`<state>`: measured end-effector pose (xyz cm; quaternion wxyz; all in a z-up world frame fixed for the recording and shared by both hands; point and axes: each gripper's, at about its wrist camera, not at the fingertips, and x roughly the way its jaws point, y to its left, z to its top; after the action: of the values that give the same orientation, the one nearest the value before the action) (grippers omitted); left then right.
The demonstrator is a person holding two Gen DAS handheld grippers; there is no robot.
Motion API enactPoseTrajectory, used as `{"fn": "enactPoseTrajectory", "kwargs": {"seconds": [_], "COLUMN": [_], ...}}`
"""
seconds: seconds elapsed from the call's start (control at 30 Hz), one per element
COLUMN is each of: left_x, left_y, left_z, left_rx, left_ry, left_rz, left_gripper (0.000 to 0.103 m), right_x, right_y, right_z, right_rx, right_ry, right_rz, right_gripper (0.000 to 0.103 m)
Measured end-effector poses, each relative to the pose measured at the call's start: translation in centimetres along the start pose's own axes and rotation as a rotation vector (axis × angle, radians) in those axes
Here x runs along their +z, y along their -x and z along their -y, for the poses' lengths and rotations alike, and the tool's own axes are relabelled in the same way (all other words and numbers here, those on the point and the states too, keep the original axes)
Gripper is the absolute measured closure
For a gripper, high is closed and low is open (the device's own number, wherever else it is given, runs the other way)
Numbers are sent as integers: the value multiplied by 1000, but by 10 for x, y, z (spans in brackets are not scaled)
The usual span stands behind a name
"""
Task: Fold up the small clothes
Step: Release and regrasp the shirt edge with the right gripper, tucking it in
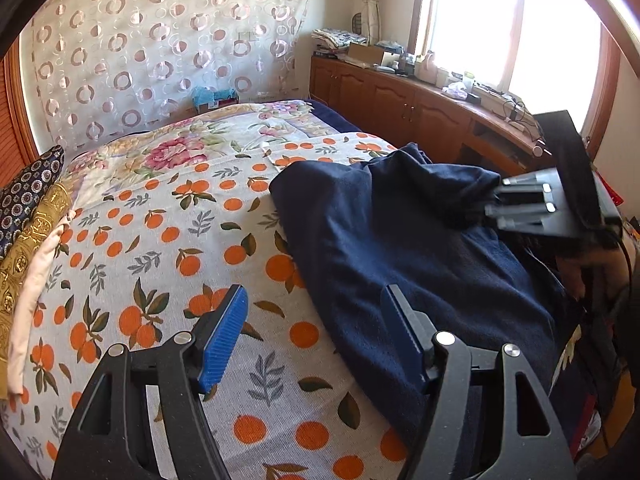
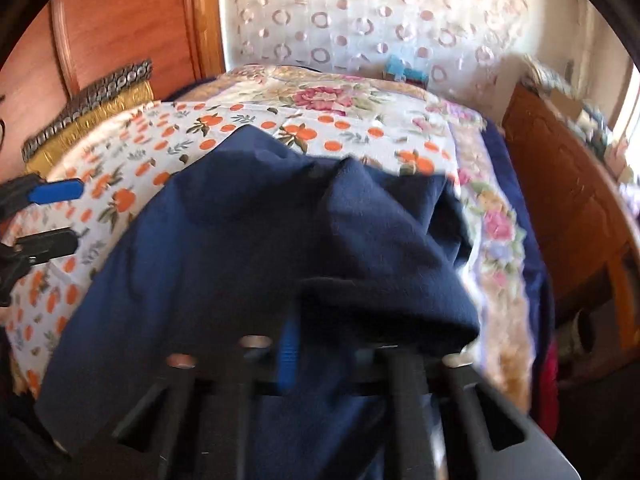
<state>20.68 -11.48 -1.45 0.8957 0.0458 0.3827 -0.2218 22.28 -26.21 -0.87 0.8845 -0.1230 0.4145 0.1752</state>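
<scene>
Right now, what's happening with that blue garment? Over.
Left gripper open, empty. Right gripper shut on navy garment, edge lifted off orange-print sheet. Nothing in the way.

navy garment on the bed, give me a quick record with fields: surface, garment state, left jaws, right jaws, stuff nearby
surface: bed with orange-print sheet
garment: navy garment, rumpled, one edge lifted off the sheet
left gripper: jaws open, nothing between them, poised at the garment's near left edge
right gripper: jaws shut on a fold of the navy garment, blurred in its own view
nearby: folded gold and dark patterned fabrics at the bed's left edge; wooden cabinet under the window
</scene>
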Motion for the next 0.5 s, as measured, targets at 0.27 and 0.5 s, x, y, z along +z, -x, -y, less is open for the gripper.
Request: {"fn": "enactPoseTrajectory", "kwargs": {"seconds": [0.27,0.5], "left_x": [-5,-6], "left_y": [5,7], "left_z": [4,8], "left_rx": [4,1], "left_ry": [-10,-14], "left_rz": [6,7], "left_gripper": [33,33], "right_x": [52,69], "right_y": [-8,-27], "right_z": [54,95], "right_rx": [-226,-326], "right_ry": [13,-128], "right_rz": [-28,-13], "right_gripper": [99,99]}}
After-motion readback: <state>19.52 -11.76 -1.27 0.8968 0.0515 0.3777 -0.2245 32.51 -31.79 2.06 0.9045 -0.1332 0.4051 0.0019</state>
